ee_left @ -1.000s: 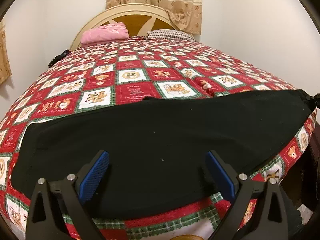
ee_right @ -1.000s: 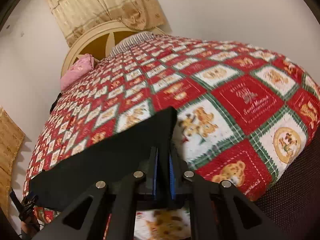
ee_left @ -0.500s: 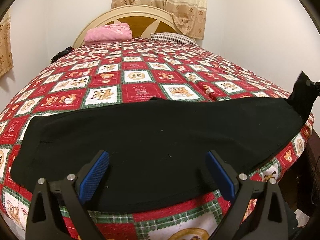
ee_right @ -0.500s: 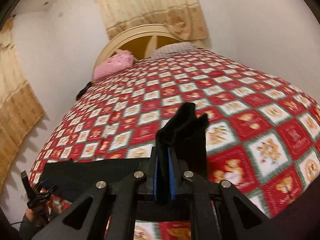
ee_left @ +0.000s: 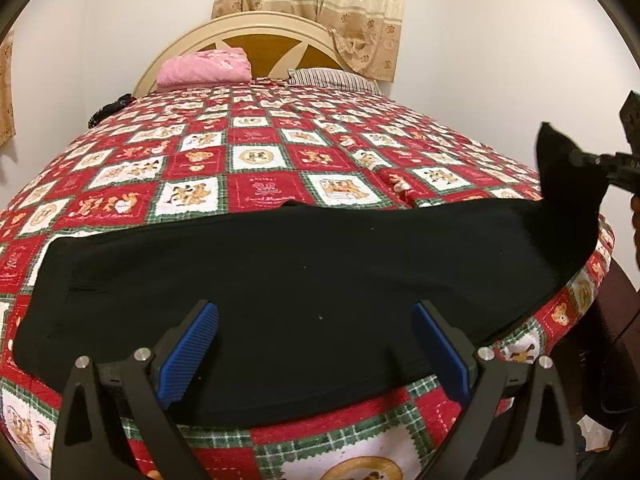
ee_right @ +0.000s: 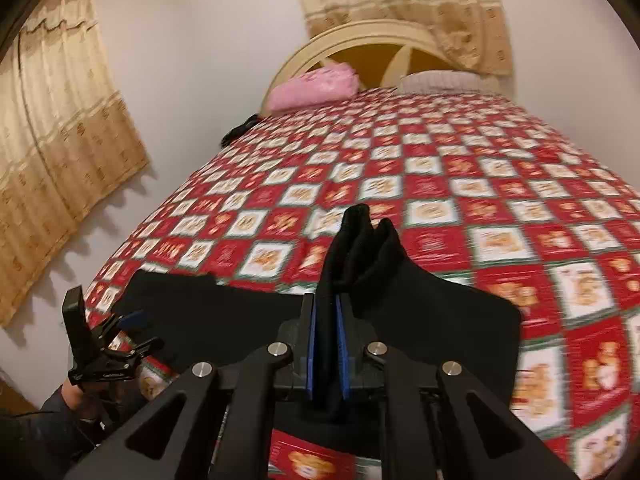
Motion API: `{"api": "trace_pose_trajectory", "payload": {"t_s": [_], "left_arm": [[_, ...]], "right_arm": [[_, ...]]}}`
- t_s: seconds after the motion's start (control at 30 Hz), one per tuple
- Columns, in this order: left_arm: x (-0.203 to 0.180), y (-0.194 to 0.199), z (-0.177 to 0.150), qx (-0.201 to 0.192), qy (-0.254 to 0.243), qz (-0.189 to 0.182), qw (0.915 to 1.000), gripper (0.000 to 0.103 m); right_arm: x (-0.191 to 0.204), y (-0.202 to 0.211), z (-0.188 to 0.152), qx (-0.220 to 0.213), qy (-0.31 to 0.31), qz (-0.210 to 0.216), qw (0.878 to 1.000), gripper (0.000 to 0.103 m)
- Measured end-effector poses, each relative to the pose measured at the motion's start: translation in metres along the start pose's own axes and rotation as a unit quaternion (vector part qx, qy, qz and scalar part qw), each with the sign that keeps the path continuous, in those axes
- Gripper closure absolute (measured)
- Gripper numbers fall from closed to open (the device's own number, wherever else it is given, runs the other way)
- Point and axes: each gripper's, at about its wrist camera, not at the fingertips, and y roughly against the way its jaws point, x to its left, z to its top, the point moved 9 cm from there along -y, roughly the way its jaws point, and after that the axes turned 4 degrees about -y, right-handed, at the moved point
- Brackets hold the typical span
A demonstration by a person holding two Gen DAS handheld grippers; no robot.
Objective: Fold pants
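Observation:
Black pants (ee_left: 288, 272) lie in a long band across the near edge of the bed. In the left wrist view my left gripper (ee_left: 316, 322) hovers open over the pants' middle, its blue pads (ee_left: 188, 350) wide apart and clear of the cloth. My right gripper (ee_right: 325, 320) is shut on one end of the pants (ee_right: 360, 256), which stands up bunched between its blue pads. That lifted end (ee_left: 568, 184) shows at the right edge of the left wrist view, raised off the bed. The left gripper (ee_right: 120, 332) also appears at the lower left of the right wrist view.
A red, white and green patchwork quilt (ee_left: 260, 160) covers the bed. A pink pillow (ee_left: 204, 68) and a striped pillow (ee_left: 332, 78) lie by the cream headboard (ee_left: 256, 28). Beige curtains (ee_right: 60, 140) hang on the walls. A dark item (ee_left: 110, 110) lies at the bed's far left edge.
My right gripper has lifted the pants' end off the bed and carried it leftward over the quilt, rolling as it went. The left gripper has stayed put, still open.

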Motion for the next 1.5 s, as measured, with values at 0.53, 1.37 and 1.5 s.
{"api": "trace_pose_trajectory", "payload": {"t_s": [0.53,1.37,1.5], "left_arm": [[-0.044,-0.021,0.033,0.009,-0.007,-0.073,0.9972,0.003],[-0.182,-0.094,0.051,0.098,-0.016,-0.186,0.9774,0.091],[-0.167,-0.075,0.062,0.083,0.005,-0.196,0.9771,0.092]], "right_arm": [[0.034,-0.109,-0.085,0.129,0.035,0.038,0.99,0.086],[-0.055,0.014,-0.064,-0.074,-0.099,0.11,0.986,0.036],[-0.068,0.021,-0.058,-0.1,-0.125,0.108,0.981,0.032]]}}
